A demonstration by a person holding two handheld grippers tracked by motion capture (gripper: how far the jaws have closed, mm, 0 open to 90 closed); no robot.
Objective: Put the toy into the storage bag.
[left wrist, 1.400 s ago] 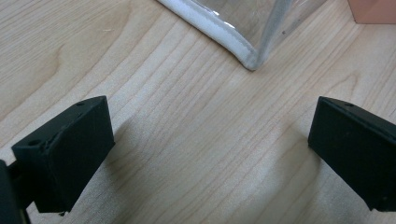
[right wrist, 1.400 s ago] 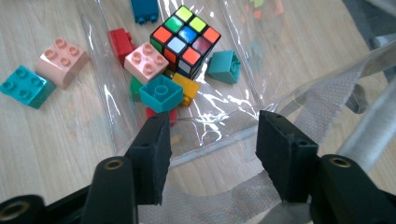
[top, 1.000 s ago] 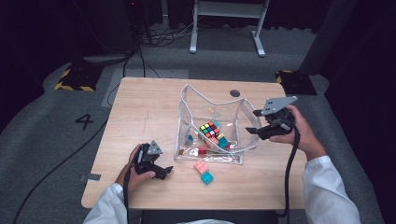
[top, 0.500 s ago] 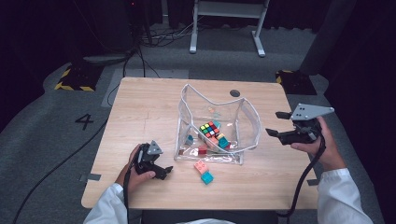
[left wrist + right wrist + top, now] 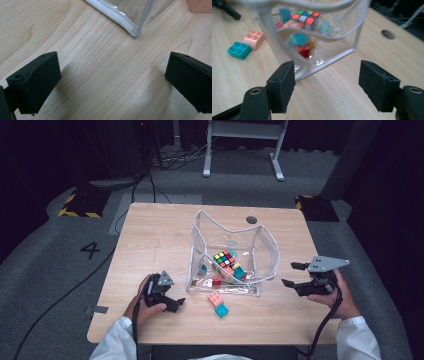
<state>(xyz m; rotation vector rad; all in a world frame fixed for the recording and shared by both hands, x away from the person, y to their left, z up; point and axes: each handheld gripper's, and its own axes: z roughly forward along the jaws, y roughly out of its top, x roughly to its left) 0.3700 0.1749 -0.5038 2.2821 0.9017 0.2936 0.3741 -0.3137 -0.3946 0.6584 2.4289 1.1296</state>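
Leftmost, the left tool (image 5: 172, 301) rests low on the counter (image 5: 150, 235), jaws spread with nothing between them; in the left gripper view they frame bare wood just short of a white-edged corner of the clear bag (image 5: 130, 27). Next along lie the loose pieces to collect: a pink brick (image 5: 215, 298) and a teal brick (image 5: 222, 310), touching each other, just in front of the bag's near wall (image 5: 222, 287). Inside the bag sit a colour cube (image 5: 224, 258) and several small bricks. Farthest along, the right tool (image 5: 295, 275) hangs beside the bag's right wall, jaws wide and empty.

Likely the step is picking up a loose brick. To do it well, I'd send the nearer left tool, square its jaws across the pink brick's flat sides, and let the right tool steady the floppy rim so the mouth stays open.
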